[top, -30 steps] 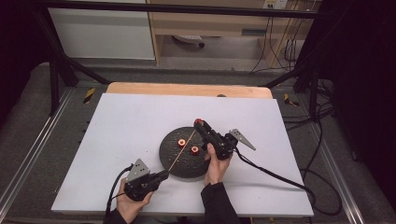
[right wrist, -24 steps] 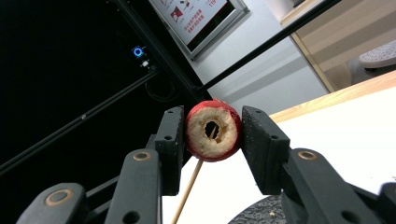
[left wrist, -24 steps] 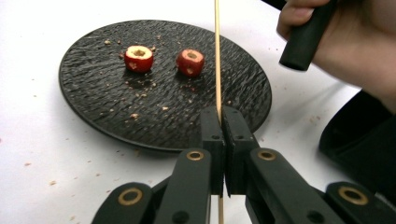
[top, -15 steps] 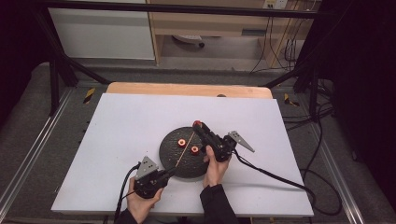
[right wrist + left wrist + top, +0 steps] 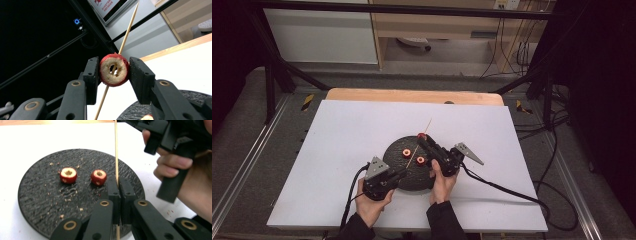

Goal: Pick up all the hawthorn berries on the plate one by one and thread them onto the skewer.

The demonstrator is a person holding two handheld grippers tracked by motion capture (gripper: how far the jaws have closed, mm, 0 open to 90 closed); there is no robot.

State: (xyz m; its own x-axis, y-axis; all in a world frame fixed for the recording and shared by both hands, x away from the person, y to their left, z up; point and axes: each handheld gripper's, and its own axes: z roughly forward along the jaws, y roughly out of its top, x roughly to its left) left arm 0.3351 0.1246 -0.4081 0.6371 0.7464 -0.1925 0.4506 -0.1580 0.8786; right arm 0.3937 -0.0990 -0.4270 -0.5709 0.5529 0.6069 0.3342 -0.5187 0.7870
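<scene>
Two hand-held grippers work over one round black plate (image 5: 412, 175) near the front middle of the white worktop (image 5: 337, 140). There is one thin wooden skewer (image 5: 116, 150) and three cored red fruit pieces: two lie on the plate, one is off it.

Nearest, at the plate's near-left edge, the left hand-held gripper (image 5: 399, 172) has its jaws pressed narrow, pinching the near end of the skewer; in the left gripper view its pads (image 5: 113, 195) meet around the stick, which rises straight away from them. Just left of the skewer on the plate lie the two loose fruit pieces (image 5: 98, 177) (image 5: 68, 175), hollow side up, among scattered crumbs.

Farther and to the right, the right hand-held gripper (image 5: 424, 141) clamps the third fruit piece (image 5: 114, 69) between its pads, above the plate's far edge. The skewer passes through this piece's cored hole, and its tip points toward the far side of the worktop.
</scene>
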